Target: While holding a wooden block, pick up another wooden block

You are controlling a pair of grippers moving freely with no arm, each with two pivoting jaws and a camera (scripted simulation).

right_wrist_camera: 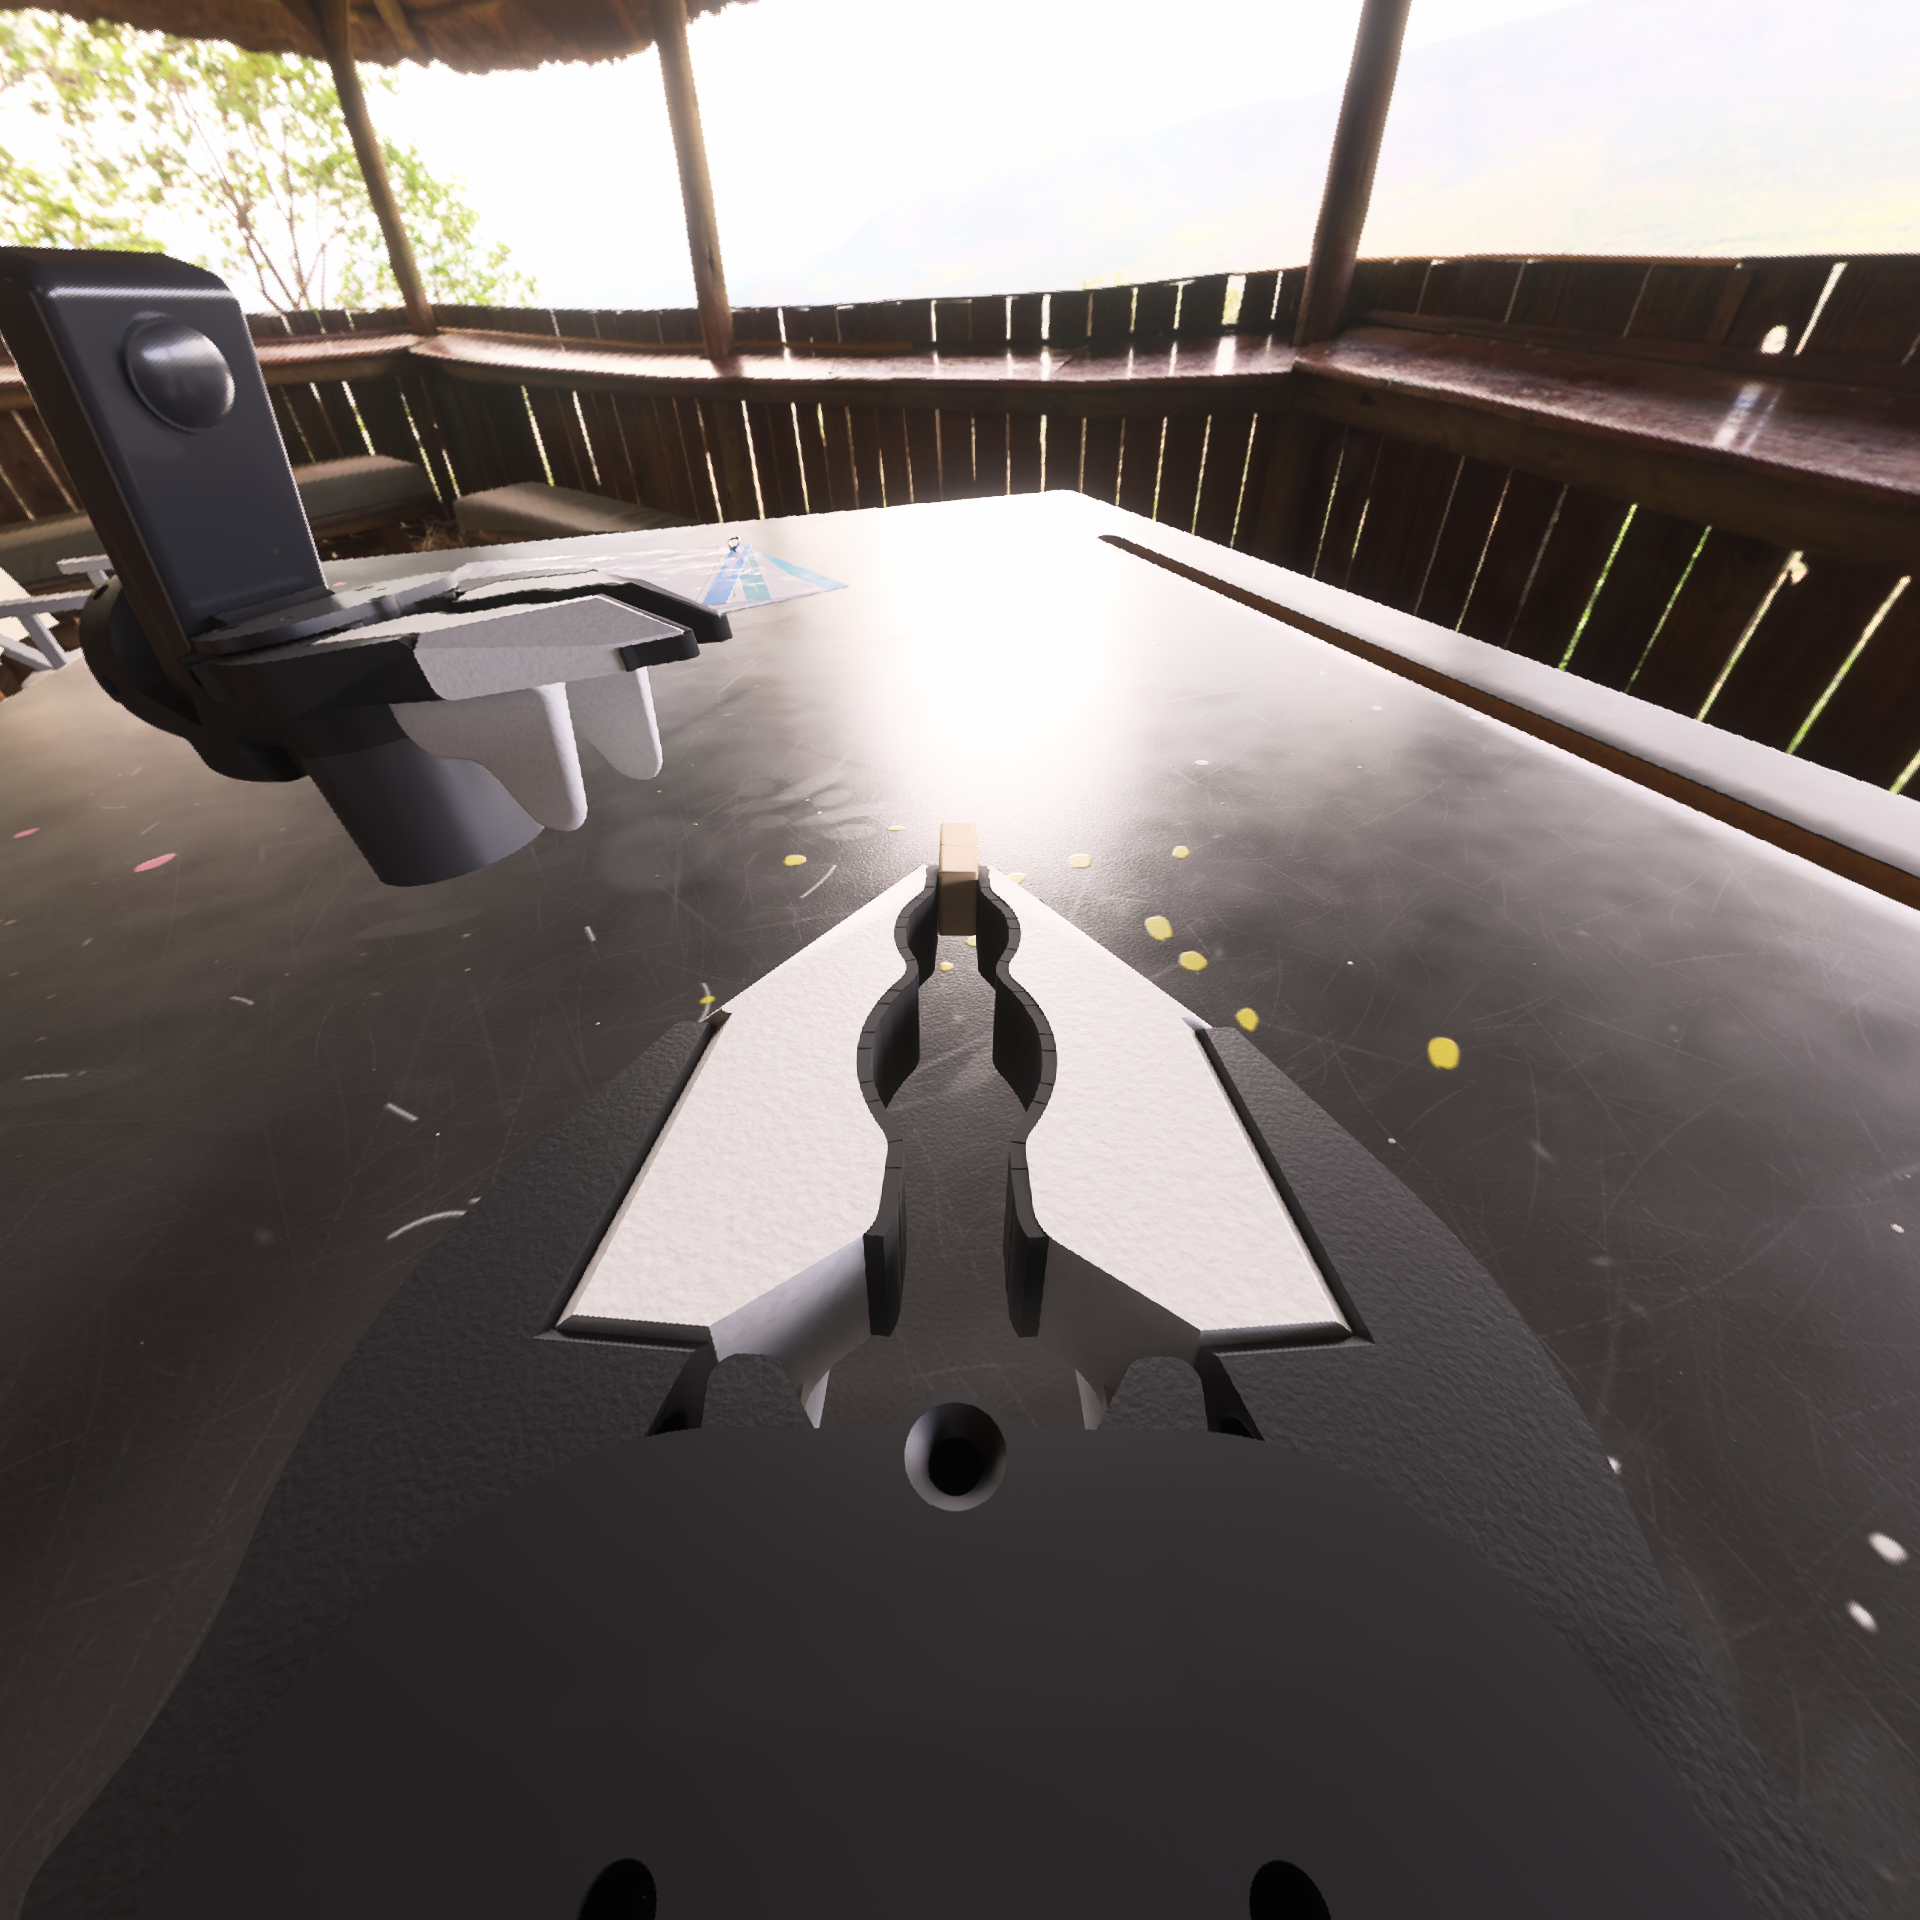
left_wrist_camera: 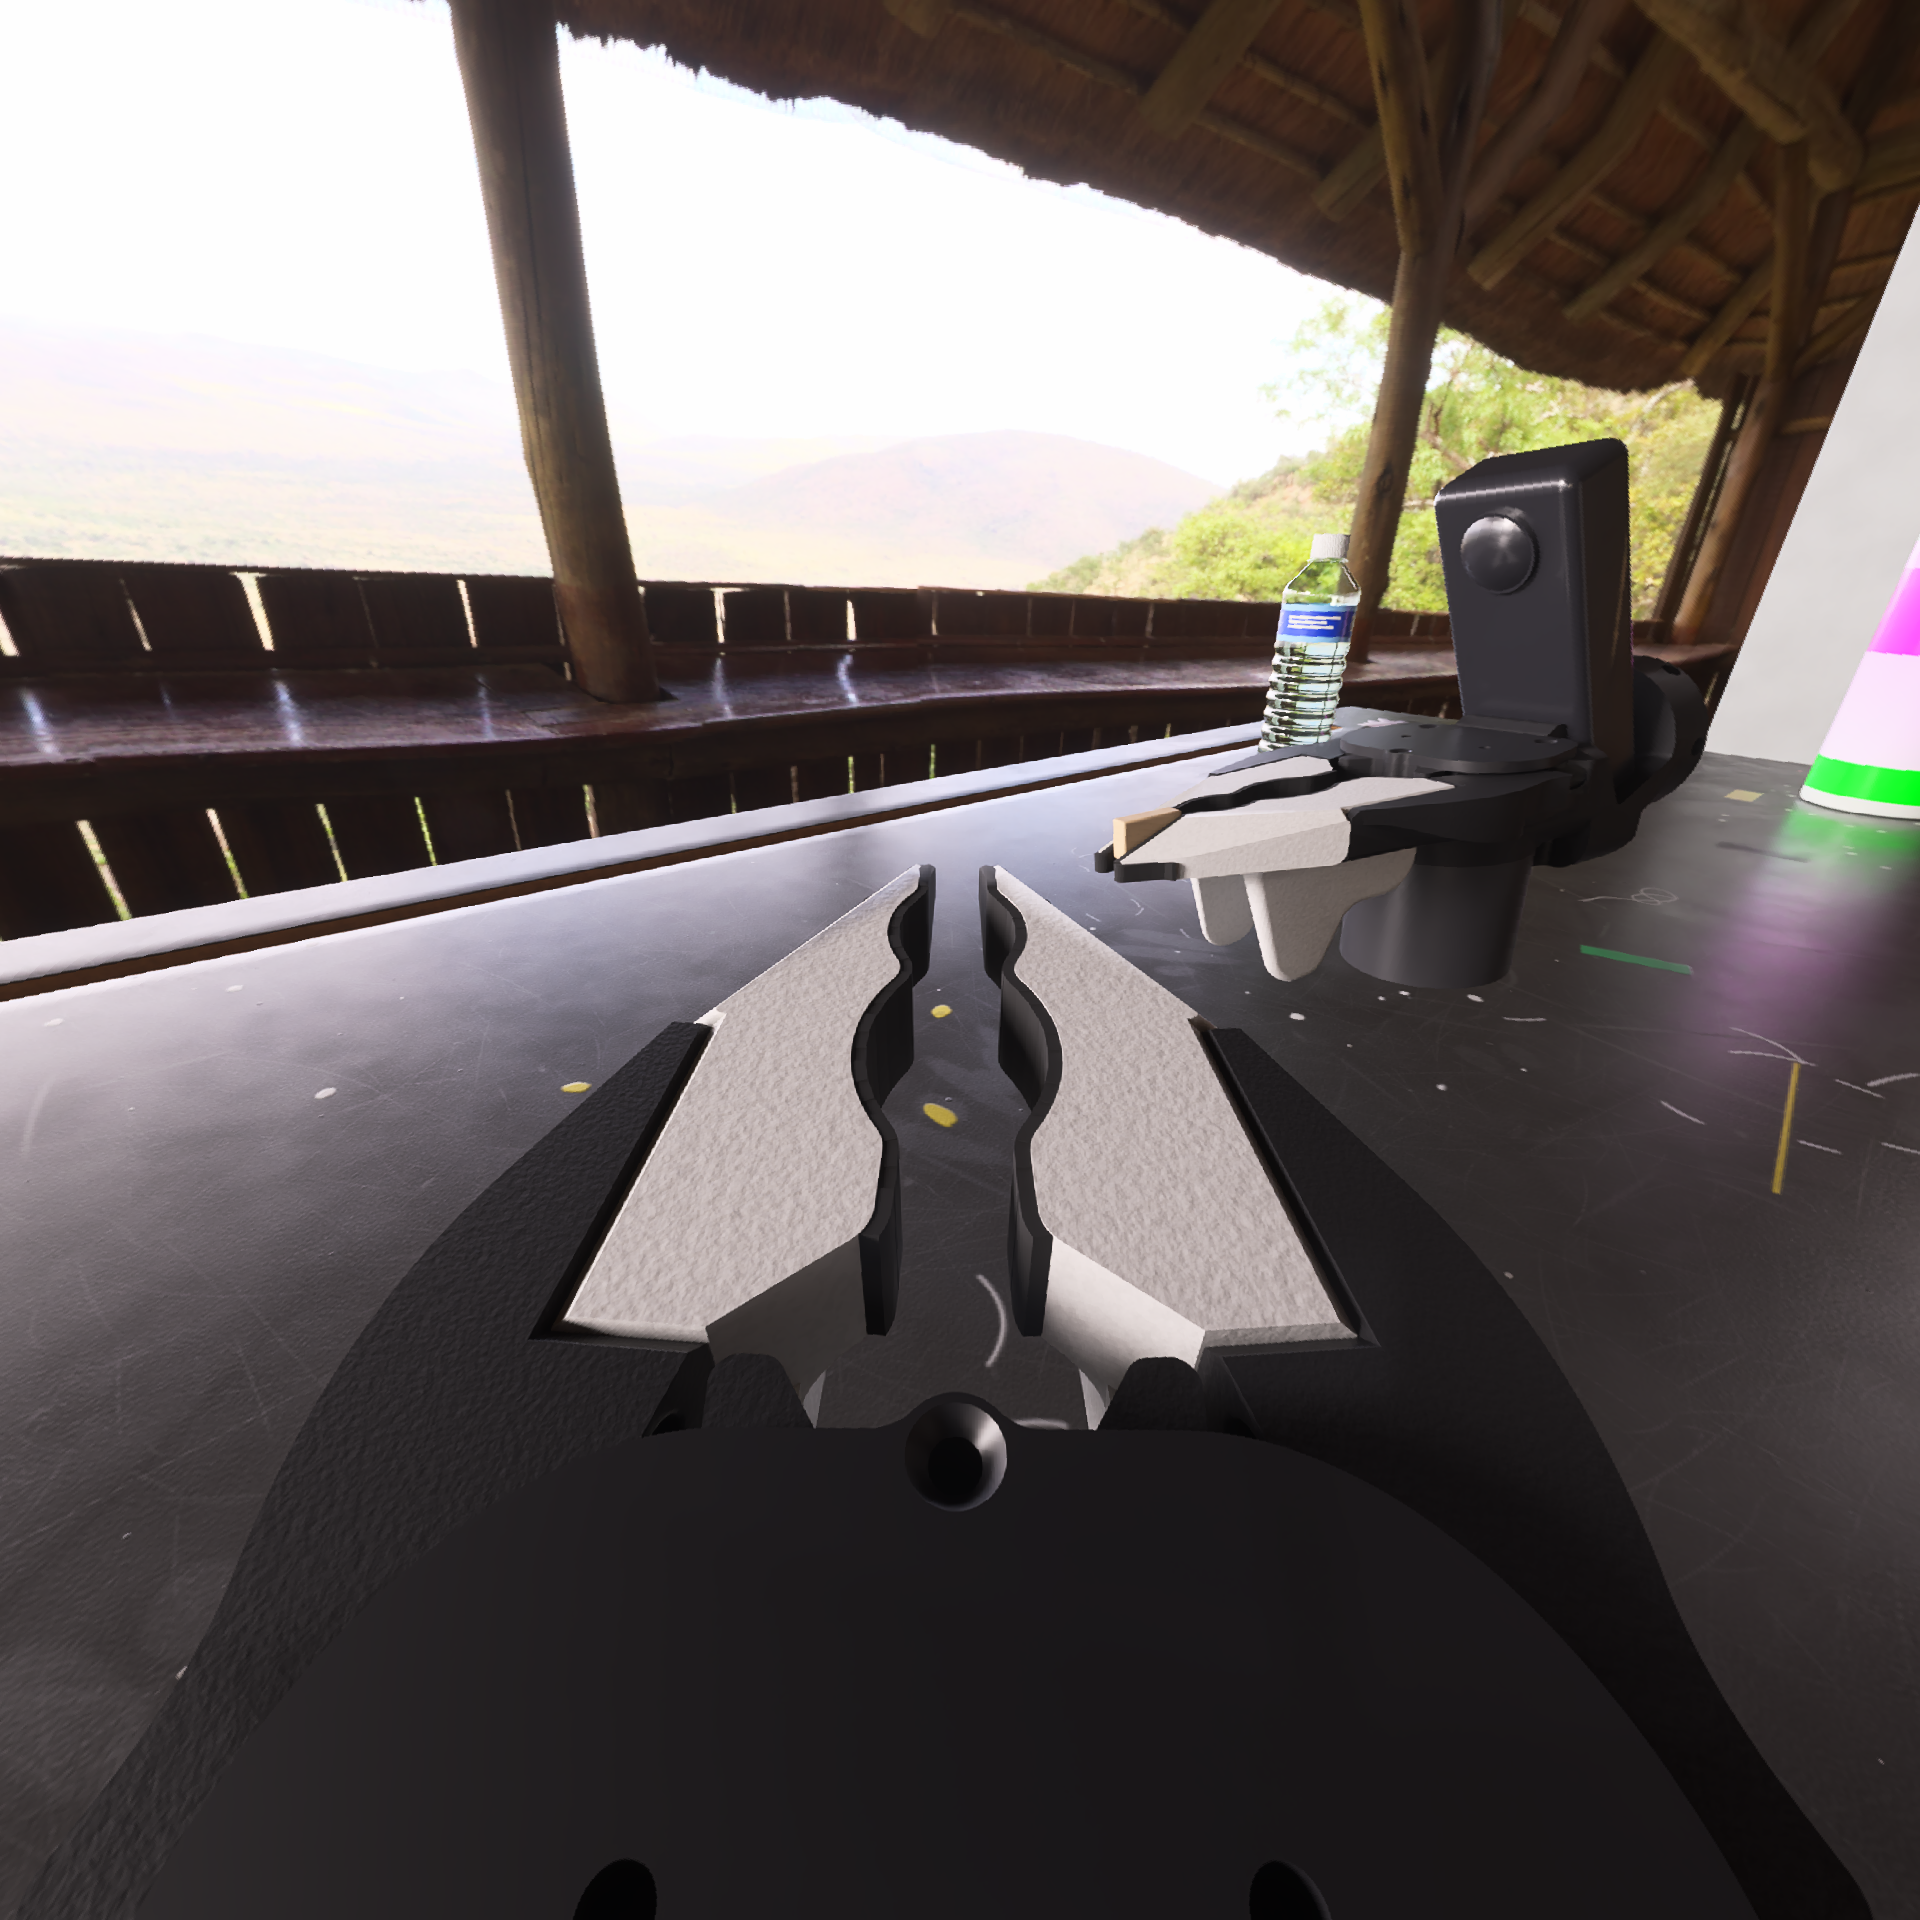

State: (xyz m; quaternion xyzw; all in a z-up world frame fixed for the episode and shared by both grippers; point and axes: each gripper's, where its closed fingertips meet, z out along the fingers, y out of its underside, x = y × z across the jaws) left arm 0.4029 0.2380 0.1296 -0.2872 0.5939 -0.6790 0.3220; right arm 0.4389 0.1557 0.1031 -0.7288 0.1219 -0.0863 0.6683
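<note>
My right gripper [right_wrist_camera: 957, 896] is shut on a small tan wooden block [right_wrist_camera: 957, 857], which stands upright between the fingertips, above the dark table [right_wrist_camera: 1351, 935]. In the left wrist view this gripper [left_wrist_camera: 1120, 847] hovers at the right, and the block [left_wrist_camera: 1140, 828] sticks out at its tips. My left gripper [left_wrist_camera: 956, 883] has a narrow gap between its fingertips with nothing in it, low over the table [left_wrist_camera: 312, 1195]. In the right wrist view it [right_wrist_camera: 701, 629] hovers at the left. No other wooden block shows in either view.
A clear water bottle [left_wrist_camera: 1311, 644] stands near the table's far edge behind the right gripper. A pink, white and green striped cone [left_wrist_camera: 1870, 727] stands at the far right. A flat clear and blue item [right_wrist_camera: 769, 577] lies beyond the left gripper. Wooden railing surrounds the table.
</note>
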